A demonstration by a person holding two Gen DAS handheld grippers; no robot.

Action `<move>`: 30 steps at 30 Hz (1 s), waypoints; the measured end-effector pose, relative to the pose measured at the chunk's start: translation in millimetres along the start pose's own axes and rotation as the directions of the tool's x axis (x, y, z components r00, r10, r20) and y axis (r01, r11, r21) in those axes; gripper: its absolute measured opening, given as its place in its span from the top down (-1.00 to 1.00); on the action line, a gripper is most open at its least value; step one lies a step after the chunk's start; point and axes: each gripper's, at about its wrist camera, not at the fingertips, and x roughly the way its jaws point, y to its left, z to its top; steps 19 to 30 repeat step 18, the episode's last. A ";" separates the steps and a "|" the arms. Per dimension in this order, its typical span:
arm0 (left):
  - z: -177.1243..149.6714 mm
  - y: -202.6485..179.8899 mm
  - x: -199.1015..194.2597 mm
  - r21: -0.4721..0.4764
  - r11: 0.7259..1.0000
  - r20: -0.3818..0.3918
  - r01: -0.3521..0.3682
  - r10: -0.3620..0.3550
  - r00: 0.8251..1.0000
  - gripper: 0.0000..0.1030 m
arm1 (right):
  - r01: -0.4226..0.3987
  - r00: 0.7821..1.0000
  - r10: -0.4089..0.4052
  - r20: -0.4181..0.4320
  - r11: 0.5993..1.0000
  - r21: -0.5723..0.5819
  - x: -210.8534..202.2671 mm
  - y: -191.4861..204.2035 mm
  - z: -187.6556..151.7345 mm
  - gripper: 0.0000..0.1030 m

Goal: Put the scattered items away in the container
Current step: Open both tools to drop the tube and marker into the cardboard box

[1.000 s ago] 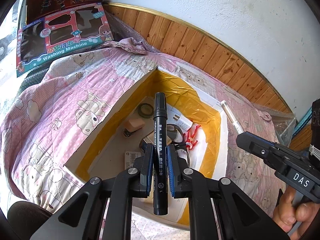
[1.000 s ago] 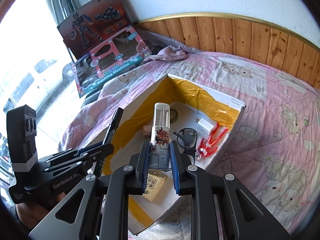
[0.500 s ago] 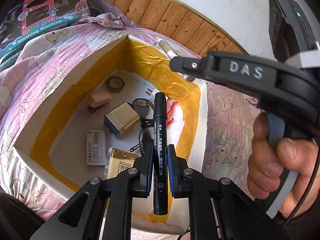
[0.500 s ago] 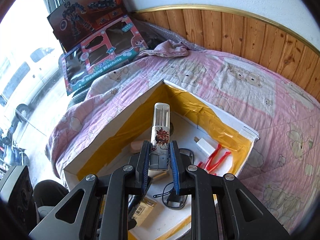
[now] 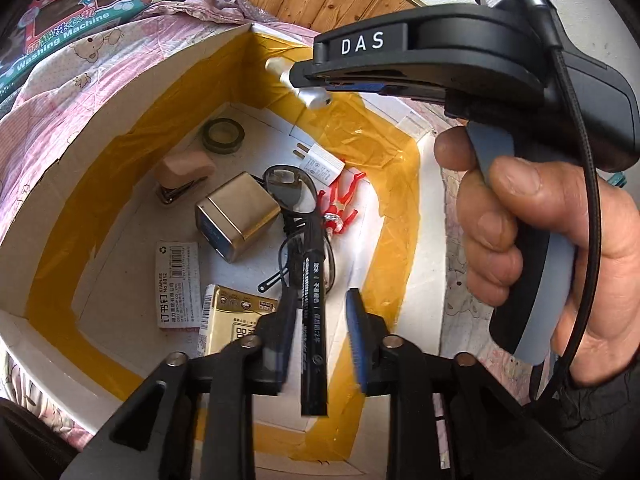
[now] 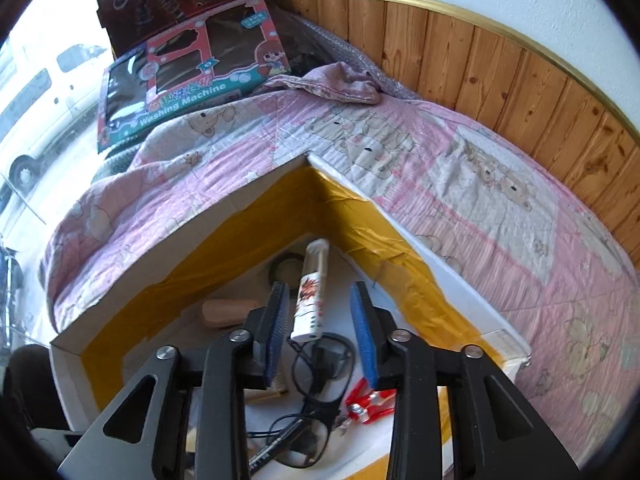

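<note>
A white cardboard box (image 5: 120,92) lined with yellow tape sits on the bed, also seen in the right wrist view (image 6: 224,216). My left gripper (image 5: 320,294) is open above it. The black marker (image 5: 314,312) hangs loose and tilted between the spread pads, over the glasses (image 5: 288,188). My right gripper (image 6: 318,285) is open too. A white printed tube (image 6: 310,296) sits free between its pads, pointing at the box's far corner. In the left wrist view, a hand (image 5: 520,220) holds the right gripper (image 5: 312,74) over the box, the tube's end (image 5: 316,98) showing beneath it.
Inside the box lie a tape roll (image 5: 223,135), a pink stapler (image 5: 184,168), a gold box (image 5: 236,216), a white charger (image 5: 320,166), a red toy (image 5: 340,204) and a staples pack (image 5: 178,284). A pink bear quilt (image 6: 460,168), toy boxes (image 6: 192,92) and wood panelling (image 6: 500,76) surround it.
Both grippers moved in over the box and spread their jaws. The marker and the tube, held tight before, now sit loose and tilted between the pads.
</note>
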 end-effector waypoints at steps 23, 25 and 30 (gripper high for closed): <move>-33.0 8.4 -80.7 0.049 0.989 0.160 -0.142 0.132 0.978 0.01 | -0.131 0.984 0.122 -0.128 0.989 -0.063 -79.0 37.9 -80.4 0.22; -33.0 8.4 -80.7 0.049 0.989 0.160 -0.142 0.132 0.978 0.01 | -0.131 0.984 0.122 -0.128 0.989 -0.063 -79.0 37.9 -80.4 0.22; -33.0 8.4 -80.7 0.049 0.989 0.160 -0.142 0.132 0.978 0.01 | -0.131 0.984 0.122 -0.128 0.989 -0.063 -79.0 37.9 -80.4 0.22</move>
